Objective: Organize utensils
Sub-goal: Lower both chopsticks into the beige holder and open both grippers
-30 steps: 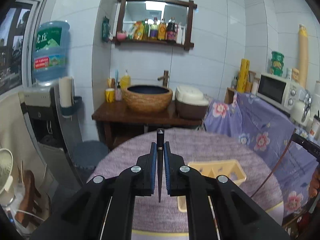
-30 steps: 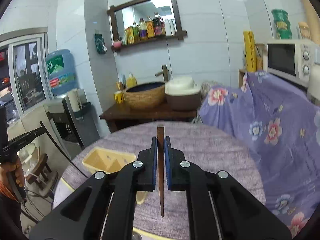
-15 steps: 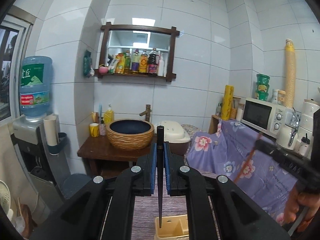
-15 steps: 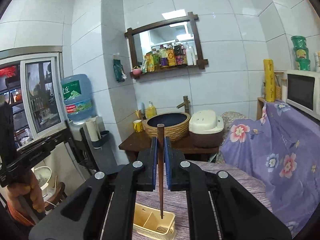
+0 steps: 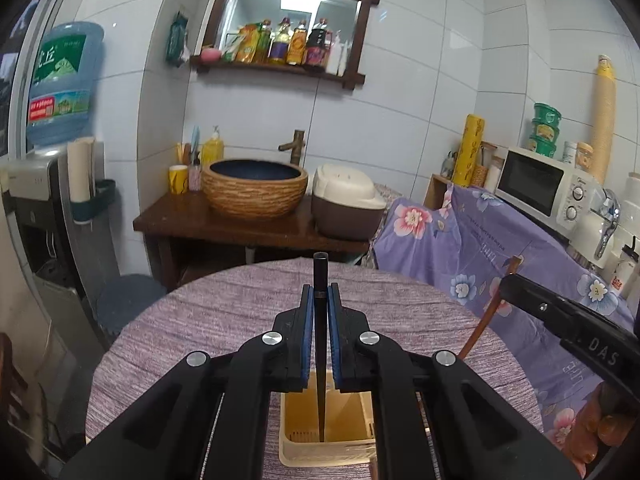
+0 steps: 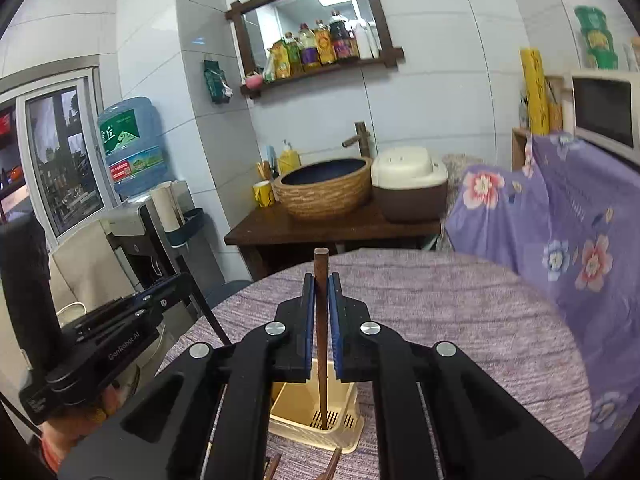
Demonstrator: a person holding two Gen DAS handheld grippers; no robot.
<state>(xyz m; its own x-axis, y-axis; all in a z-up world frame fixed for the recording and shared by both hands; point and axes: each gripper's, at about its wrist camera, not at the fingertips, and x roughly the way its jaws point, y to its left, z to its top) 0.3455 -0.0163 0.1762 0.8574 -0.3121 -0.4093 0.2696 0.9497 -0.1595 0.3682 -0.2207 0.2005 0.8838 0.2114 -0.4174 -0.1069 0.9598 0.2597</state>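
Left wrist view: the left gripper (image 5: 319, 332) has its blue pads (image 5: 306, 336) closed tight on a black chopstick (image 5: 320, 344), held upright, tip pointing down into the cream utensil holder (image 5: 326, 446) that sits on the round table (image 5: 208, 320) with its purple cloth. The tip looks to be inside the holder's left compartment, close to the slotted floor, though I cannot tell whether it touches. Off to the right, the right gripper (image 5: 560, 316) comes into frame with a brown chopstick (image 5: 486, 312) slanting down from it towards the same holder.

Right wrist view: the right gripper (image 6: 320, 332) is pinched shut on the brown chopstick (image 6: 321, 344), upright, its tip down over the drain slots in the utensil holder (image 6: 312, 420). To the left, the left gripper (image 6: 120, 332) is visible, the black chopstick (image 6: 210, 312) slanting out below it. At the bottom edge, two more brown stick ends (image 6: 332, 464) peek up near the holder; what they are is hard to say.

Progress, as I judge it: both chopsticks are carried and lined up over the holder, neither released. Letting go is what is left here, and perhaps those pieces at the bottom edge afterwards.
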